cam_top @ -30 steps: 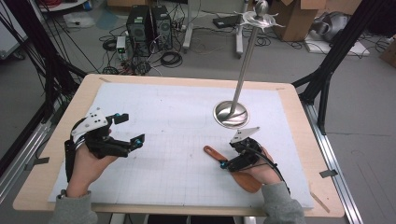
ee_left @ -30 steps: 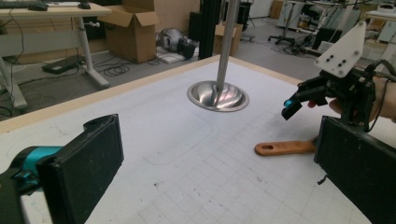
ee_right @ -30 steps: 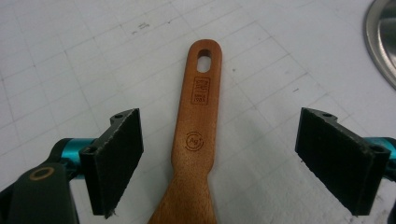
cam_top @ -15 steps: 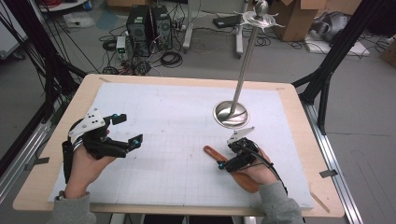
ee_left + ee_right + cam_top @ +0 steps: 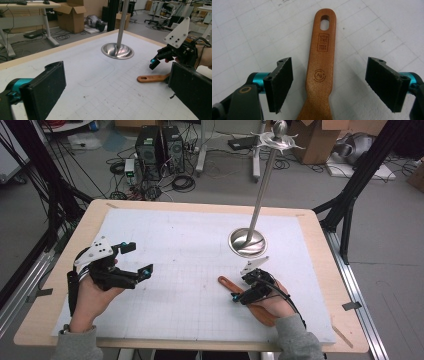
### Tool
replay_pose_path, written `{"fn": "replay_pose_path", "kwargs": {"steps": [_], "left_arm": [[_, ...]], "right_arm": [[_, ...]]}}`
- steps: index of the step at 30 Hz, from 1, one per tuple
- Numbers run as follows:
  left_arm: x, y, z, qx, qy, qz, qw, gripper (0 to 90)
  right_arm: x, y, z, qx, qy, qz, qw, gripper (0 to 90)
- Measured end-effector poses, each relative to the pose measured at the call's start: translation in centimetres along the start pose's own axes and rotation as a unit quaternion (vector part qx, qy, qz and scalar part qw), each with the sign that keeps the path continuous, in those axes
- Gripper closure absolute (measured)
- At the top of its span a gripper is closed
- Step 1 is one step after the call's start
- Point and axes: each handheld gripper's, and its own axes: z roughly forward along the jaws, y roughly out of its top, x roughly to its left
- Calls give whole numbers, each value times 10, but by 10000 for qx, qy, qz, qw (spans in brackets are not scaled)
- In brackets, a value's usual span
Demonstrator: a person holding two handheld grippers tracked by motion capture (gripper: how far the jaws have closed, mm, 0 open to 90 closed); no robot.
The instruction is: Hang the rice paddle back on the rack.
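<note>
The right gripper (image 5: 329, 85) stood spread astride a smooth flat wooden spatula handle (image 5: 322, 57); the left gripper (image 5: 134, 259) gaped empty.

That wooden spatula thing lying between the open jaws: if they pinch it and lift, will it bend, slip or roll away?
The wooden utensil looks like solid wood, so it probably stays stiff. It lies flat on the white mat and its handle is flat, so rolling seems unlikely. Its smooth finish might slip a little, though the right gripper has textured black pads that should help.
</note>
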Motion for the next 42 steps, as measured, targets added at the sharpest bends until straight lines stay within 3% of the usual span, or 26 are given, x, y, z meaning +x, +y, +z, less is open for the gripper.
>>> {"fn": "replay_pose_path", "kwargs": {"steps": [12,17,19,27,42], "left_arm": [[-1,-2,-2,31,29,-10,10000,18],[0,-2,-3,25,42,-25,10000,18],[0,-3,-3,42,42,-18,10000,18],[0,-4,-1,71,55,-26,10000,18],[1,-5,0,117,72,-29,9999,18]], "right_arm": [[0,0,1,85,-30,66,9999,326],[2,1,2,66,-117,-58,9999,357],[4,1,1,87,-102,-91,9999,408],[5,1,0,77,-62,-116,9999,473],[6,1,-2,125,-68,-2,9999,622]]}}
